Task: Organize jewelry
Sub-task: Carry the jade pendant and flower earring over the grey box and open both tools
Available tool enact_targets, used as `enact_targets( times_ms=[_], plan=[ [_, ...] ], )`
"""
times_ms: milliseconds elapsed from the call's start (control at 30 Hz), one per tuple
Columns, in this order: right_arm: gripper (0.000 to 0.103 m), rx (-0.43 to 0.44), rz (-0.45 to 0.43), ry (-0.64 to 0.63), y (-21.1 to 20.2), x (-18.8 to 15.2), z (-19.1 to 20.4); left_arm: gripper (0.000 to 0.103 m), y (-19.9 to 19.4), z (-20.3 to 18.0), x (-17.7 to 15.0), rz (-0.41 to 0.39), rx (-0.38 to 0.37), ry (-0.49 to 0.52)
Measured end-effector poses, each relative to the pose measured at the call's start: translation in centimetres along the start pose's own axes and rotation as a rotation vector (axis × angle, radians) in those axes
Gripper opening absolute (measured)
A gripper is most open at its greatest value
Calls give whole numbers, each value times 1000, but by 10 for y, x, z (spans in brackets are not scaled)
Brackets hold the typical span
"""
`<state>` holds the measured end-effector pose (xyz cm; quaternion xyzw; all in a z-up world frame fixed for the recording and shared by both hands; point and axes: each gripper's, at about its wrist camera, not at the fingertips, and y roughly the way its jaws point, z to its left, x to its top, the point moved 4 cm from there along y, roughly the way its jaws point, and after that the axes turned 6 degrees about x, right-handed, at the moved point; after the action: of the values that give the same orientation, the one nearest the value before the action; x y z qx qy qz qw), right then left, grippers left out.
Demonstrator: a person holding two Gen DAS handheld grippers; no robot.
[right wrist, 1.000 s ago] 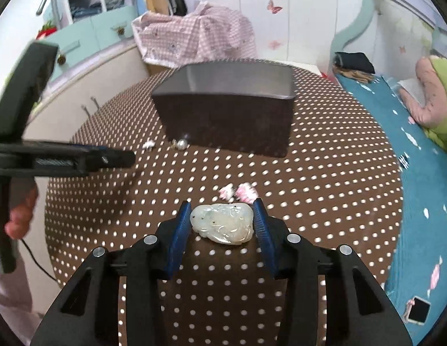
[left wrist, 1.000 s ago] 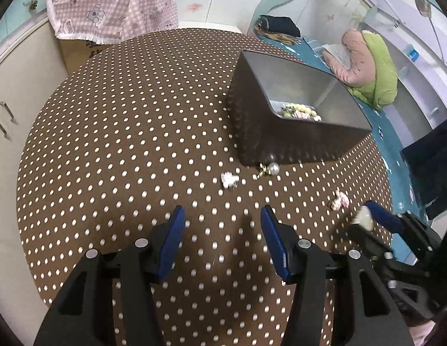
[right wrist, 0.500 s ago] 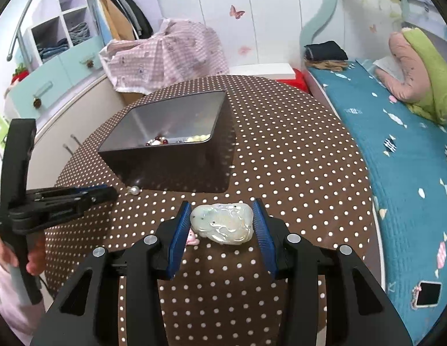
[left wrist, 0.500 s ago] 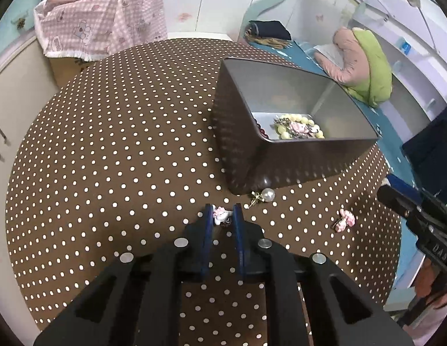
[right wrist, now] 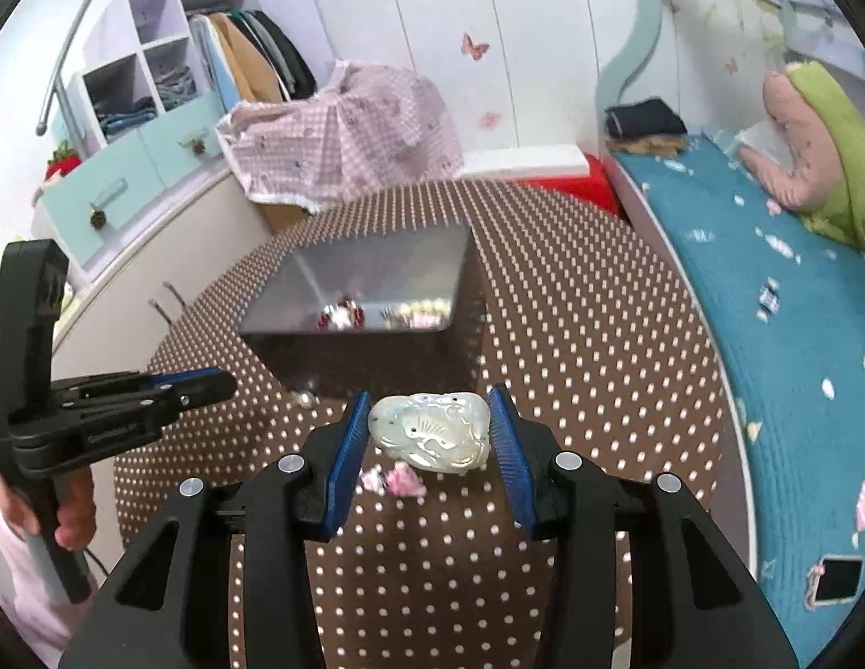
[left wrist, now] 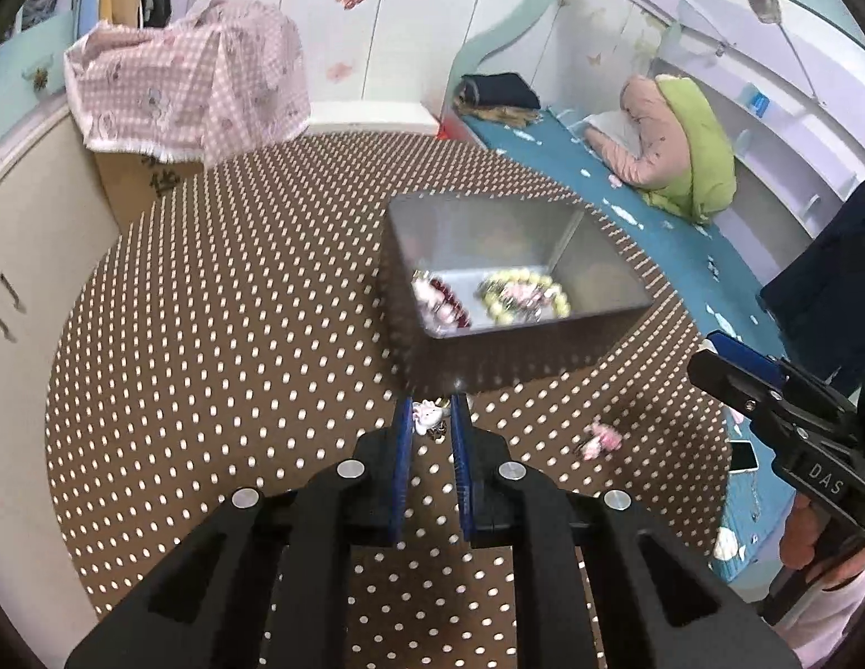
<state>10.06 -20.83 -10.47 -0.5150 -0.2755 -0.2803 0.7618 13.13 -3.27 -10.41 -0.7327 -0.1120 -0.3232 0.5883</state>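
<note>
Slippage is the risk: the left hand-held gripper (left wrist: 431, 418) pinches a tiny white-pink charm (left wrist: 427, 415) at its fingertips, the right hand-held gripper (right wrist: 429, 432) clamps a pale carved jade pendant (right wrist: 429, 435), both short of the grey metal box (left wrist: 599, 284) above the dotted brown counter (left wrist: 209, 306); either could drop outside.
</note>
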Motion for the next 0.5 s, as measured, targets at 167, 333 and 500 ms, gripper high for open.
enact_targets(
  times_ms=[167,333,500],
  plan=[
    [43,9,-69,-8,-17,19,7,12,-20,-9,19,-64,10,40],
    [43,18,-144,-28,-31,44,17,12,-35,-25,39,-126,8,73],
    [43,29,-185,-47,-32,66,27,12,-41,-36,58,-169,9,82]
  ],
)
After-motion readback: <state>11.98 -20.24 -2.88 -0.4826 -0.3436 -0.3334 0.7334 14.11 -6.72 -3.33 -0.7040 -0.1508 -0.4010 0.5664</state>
